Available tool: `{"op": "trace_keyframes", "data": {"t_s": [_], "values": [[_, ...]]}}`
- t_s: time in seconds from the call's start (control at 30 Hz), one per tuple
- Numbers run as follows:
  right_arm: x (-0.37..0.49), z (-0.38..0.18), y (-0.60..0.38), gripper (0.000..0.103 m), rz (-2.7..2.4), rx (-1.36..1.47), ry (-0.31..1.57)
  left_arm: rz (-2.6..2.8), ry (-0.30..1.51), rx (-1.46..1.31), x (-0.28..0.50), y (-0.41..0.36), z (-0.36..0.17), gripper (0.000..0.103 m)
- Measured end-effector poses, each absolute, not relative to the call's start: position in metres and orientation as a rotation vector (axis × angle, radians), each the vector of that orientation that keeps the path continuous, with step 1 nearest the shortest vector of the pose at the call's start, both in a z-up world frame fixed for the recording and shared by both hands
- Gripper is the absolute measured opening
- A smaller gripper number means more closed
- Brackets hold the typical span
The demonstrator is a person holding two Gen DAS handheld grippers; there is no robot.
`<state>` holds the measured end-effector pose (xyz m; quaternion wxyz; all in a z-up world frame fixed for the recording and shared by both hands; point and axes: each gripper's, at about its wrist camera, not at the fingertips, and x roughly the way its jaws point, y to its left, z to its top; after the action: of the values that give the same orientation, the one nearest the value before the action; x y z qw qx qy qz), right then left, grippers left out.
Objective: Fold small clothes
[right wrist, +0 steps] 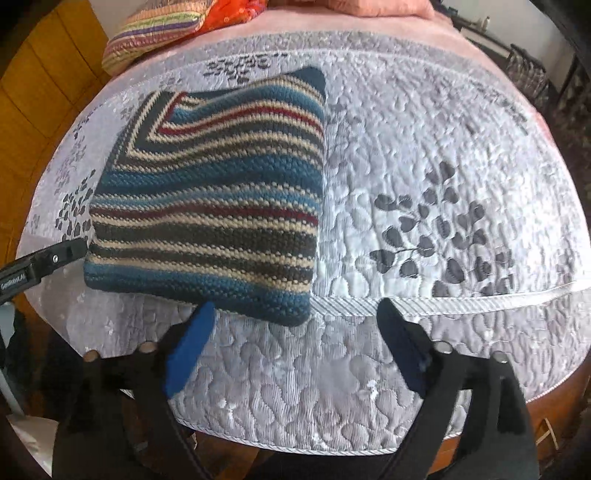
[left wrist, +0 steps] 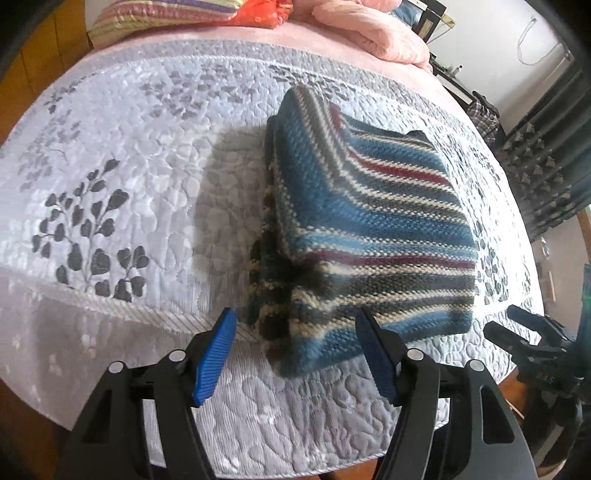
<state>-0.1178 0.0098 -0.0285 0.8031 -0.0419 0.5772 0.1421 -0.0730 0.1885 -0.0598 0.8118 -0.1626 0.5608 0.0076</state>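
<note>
While both tongs hang empty above the near edge of the bed, the left gripper (left wrist: 295, 350) has its blue ribbed pads spread wide apart, clamped on nothing, with the near corner of the folded garment just ahead of them, and the right gripper (right wrist: 295, 347) is likewise parted and holding nothing. Beyond them, the blue, cream, grey and dark-red striped knitted sweater (right wrist: 207, 206) lies as a thick, squarish bundle on the pale lilac quilted bedspread with grey leaf print (right wrist: 424, 184). Its fold looks nearly complete, though a loose, dark-and-cream layer (left wrist: 273, 280) bulges out on the left side. To finish well, I would tuck that layer under and press the stack flat, gripping all layers together so nothing slides. A striped pillow (right wrist: 155, 29) sits well apart at the far end.
</note>
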Motion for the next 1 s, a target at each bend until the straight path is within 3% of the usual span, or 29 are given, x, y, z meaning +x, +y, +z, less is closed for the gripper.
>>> {"op": "trace_keyframes", "data": {"t_s": [0.57, 1.0], "values": [[-0.142, 0.022, 0.016, 0.096, 0.289, -0.081, 1.184, 0.078, 1.171, -0.25, -0.095, 0.154, -0.014, 0.078], [-0.153, 0.043, 0.019, 0.1, 0.241, -0.119, 1.185, 0.088, 1.183, -0.251, -0.106, 0.142, -0.002, 0.08]]}}
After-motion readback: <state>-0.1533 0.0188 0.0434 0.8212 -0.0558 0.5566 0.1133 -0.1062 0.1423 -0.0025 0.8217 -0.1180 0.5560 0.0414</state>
